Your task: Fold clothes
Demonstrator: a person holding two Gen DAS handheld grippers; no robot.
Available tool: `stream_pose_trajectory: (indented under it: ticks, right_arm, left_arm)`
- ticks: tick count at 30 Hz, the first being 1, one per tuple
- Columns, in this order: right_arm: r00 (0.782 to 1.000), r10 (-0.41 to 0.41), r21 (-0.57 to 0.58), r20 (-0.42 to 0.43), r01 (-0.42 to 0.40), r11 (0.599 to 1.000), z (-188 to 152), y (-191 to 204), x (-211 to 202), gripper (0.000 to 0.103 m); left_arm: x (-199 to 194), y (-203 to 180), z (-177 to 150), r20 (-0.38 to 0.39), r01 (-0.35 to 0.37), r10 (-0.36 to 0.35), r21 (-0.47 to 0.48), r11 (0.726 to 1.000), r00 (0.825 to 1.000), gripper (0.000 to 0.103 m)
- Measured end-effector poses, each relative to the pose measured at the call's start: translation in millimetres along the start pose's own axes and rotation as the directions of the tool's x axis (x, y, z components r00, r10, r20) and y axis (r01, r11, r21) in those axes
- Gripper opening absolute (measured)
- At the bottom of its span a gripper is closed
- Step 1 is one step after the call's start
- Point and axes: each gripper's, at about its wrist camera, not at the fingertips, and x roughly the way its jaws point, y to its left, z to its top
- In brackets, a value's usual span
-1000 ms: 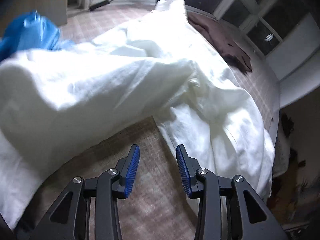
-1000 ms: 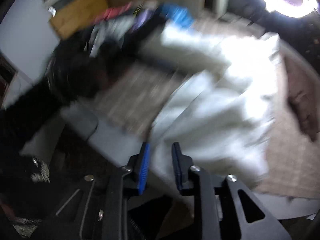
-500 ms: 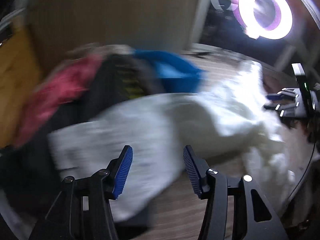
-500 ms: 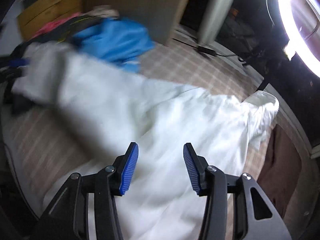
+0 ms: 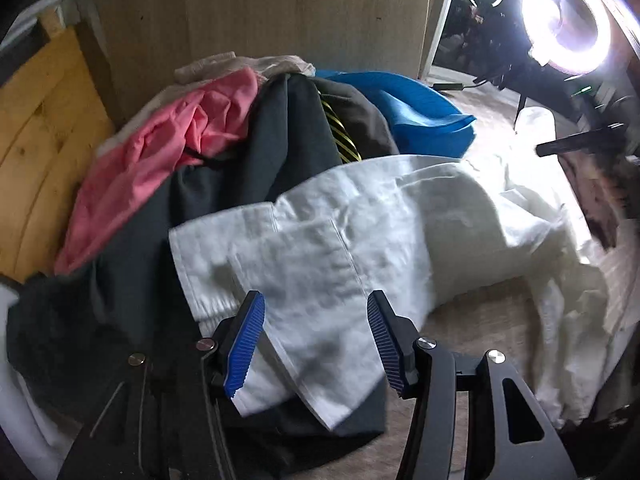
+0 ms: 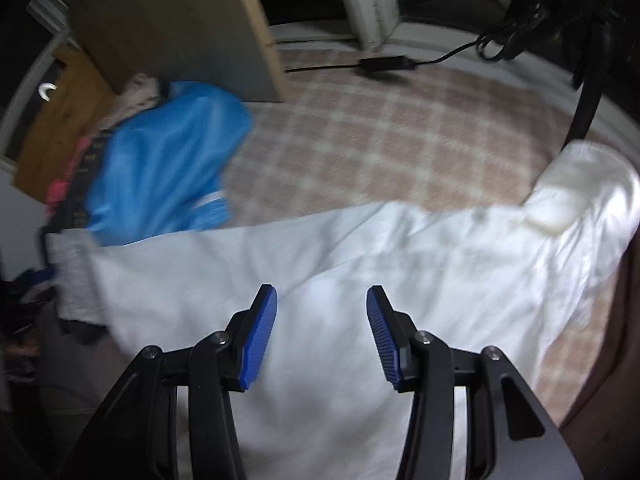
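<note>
A white garment point(image 5: 360, 248) lies spread over a checked beige bed cover, one end with a hem and seams resting on a pile of clothes. My left gripper point(image 5: 316, 344) hovers open just above that hemmed end, nothing between its blue pads. In the right wrist view the same white garment point(image 6: 360, 280) stretches from left to right, its collar end point(image 6: 576, 184) at the far right. My right gripper point(image 6: 322, 338) is open over the middle of the cloth, holding nothing.
A clothes pile sits at the left: a pink garment point(image 5: 160, 168), dark grey clothes point(image 5: 276, 140), a blue jacket point(image 5: 412, 120) point(image 6: 160, 160). A wooden panel point(image 5: 260, 20) stands behind. A ring light point(image 5: 568, 24) glares at upper right. A black cable and adapter point(image 6: 384, 65) lie on the checked cover point(image 6: 380, 140).
Both cameras swung round. The left view turned from the bed's far end to the clothes pile and the garment's hem. The right gripper opened wider and now faces the garment's middle.
</note>
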Motion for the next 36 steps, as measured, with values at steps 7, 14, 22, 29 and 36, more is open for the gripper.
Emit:
stream_pose_trajectory:
  ticks: [7,14,22,29,36]
  right_arm:
    - [0.995,0.079,-0.128,0.057,-0.071,0.989,-48,60,-133,0.046]
    - [0.942,-0.245,-0.3,0.229,0.307,0.903,-38,67,-182,0.046]
    - [0.917,-0.391,-0.578,0.079,0.361,0.732,4,14,13,0.046]
    - [0.937,-0.348,-0.696,0.013,0.258,0.67,22,11,63,0.046]
    - [0.927,-0.367,-0.767,-0.075,0.182,0.616,16,15,81,0.016]
  left_arm:
    - [-5,-4,11,0.032,-0.085,0.083,0.075,0.994,0.996,0.058]
    - [-3,2,10,0.029,-0.093,0.092,0.066,0.993,0.995,0.056]
    - [1,-7,7,0.012,-0.088,0.087,0.102,0.991,0.996,0.014]
    - [0,-1,3,-0.013,-0.068,0.069,0.068,0.995,0.998,0.0]
    - [-7,-1,2,-0.002,-0.081,0.081,0.067,0.994,0.997,0.005]
